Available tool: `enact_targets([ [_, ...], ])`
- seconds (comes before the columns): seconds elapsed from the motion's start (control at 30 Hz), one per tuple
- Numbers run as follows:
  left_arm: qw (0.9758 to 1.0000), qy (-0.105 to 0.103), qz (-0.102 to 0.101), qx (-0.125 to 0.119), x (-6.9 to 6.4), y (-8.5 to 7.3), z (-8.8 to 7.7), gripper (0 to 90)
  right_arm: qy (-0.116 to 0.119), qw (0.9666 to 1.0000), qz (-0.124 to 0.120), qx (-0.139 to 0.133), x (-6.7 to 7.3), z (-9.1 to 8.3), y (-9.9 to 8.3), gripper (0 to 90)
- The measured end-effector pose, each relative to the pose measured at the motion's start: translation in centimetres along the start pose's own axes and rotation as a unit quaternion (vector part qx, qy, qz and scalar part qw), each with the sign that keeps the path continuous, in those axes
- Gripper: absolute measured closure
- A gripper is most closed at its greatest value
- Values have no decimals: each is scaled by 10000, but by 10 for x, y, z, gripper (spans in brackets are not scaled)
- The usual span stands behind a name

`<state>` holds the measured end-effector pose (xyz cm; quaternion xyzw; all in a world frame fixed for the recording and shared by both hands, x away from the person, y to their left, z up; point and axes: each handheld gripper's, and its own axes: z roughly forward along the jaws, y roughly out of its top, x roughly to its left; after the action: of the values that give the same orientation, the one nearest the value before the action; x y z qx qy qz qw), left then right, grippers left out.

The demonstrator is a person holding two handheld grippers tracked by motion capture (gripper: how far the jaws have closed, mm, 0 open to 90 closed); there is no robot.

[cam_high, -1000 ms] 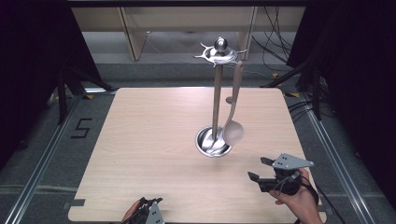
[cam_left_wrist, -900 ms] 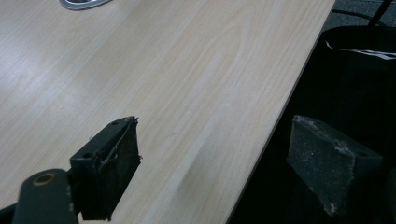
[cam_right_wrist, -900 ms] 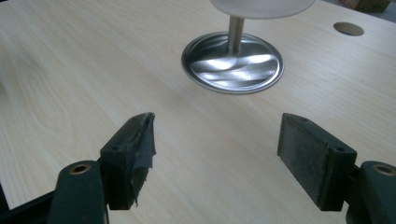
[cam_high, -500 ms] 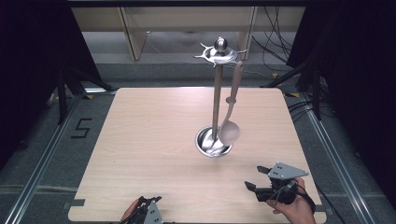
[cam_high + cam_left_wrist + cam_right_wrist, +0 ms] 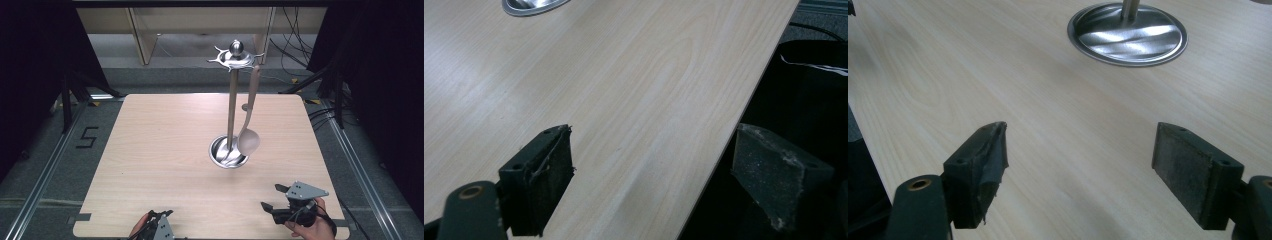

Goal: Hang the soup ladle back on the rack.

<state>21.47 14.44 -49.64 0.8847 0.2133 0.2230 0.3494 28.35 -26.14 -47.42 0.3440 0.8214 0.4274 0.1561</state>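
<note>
A metal utensil stand (image 5: 232, 100) rises from a round steel base (image 5: 227, 152) in the middle of the wooden table (image 5: 165, 150). A long-handled spoon (image 5: 248, 140) hangs from the stand's top hook, with its bowl just above the base. My right gripper (image 5: 272, 196) is held low over the table's near right corner, open and empty, pointing left toward the base (image 5: 1128, 34). My left gripper (image 5: 159, 216) sits at the near edge, also open with nothing between its fingers (image 5: 544, 180). The base's rim (image 5: 531, 4) shows far off at the top of the left gripper view.
Metal rails (image 5: 45, 175) run along both sides of the table. A floor marking "5" (image 5: 86, 136) lies to the left. Cables (image 5: 295, 60) and wooden furniture legs (image 5: 142, 40) stand beyond the far edge. The table edge (image 5: 734, 125) runs between the left gripper's jaws.
My right gripper has drawn back toward the near edge and a little lower. The left gripper has barely moved. The spoon still hangs on the stand.
</note>
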Motion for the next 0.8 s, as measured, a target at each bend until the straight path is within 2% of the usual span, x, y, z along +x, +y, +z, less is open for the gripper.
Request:
enact_targets([
  [0.03, 10000, -10, -12, -6, 0, 0, 0, 158, 47, 10000, -60, 24, -1, 0, -1, 218],
  [0.07, 10000, -9, 3, 8, 0, 0, 0, 158, -7, 9999, -103, -47, 0, 0, -2, 214],
  [0.13, 10000, -53, 6, 21, 0, 0, -1, 158, 72, 10000, 46, 3, 4, -1, -4, 198],
  [0.17, 10000, -9, 18, -3, 0, 0, 0, 158, 46, 10000, -68, -35, 2, 0, -5, 193],
  [0.2, 10000, 15, 7, -5, 0, 0, 0, 158, 67, 10000, -43, 19, 2, 0, -6, 192],
  [0.23, 10000, 6, -37, -14, 0, 0, 0, 158, -18, 9999, 91, 68, 6, -2, -8, 190],
  [0.27, 10000, 26, -19, -20, 1, 0, -1, 158, -53, 9999, -94, 26, 3, -2, -9, 185],
  [0.33, 9999, -1, -95, -35, 1, -1, 0, 158, -53, 9998, 123, 148, 6, -3, -12, 182],
  [0.37, 10000, 24, -56, -18, 2, -1, -1, 158, -84, 9999, -4, 108, 4, -2, -13, 182],
  [0.43, 10000, 25, -69, -23, 2, -1, 0, 158, -104, 9999, -80, 105, 4, -3, -14, 181],
  [0.57, 10000, 6, -81, 31, 3, -2, 1, 158, -143, 9998, 17, 150, 7, -7, -17, 179],
  [0.6, 10000, 7, -61, 44, 3, -2, 1, 158, -184, 9997, -83, 120, 6, -8, -18, 177],
  [0.67, 10000, 50, -49, 50, 4, -3, 1, 158, -172, 9997, 32, 172, 8, -11, -21, 176],
  [0.73, 9999, 35, -118, -1, 3, -2, 1, 158, -200, 9997, -61, 143, 6, -12, -23, 176],
  [0.8, 10000, 55, -50, 27, 4, -2, 0, 158, -164, 9997, -48, 152, 6, -14, -26, 176],
])
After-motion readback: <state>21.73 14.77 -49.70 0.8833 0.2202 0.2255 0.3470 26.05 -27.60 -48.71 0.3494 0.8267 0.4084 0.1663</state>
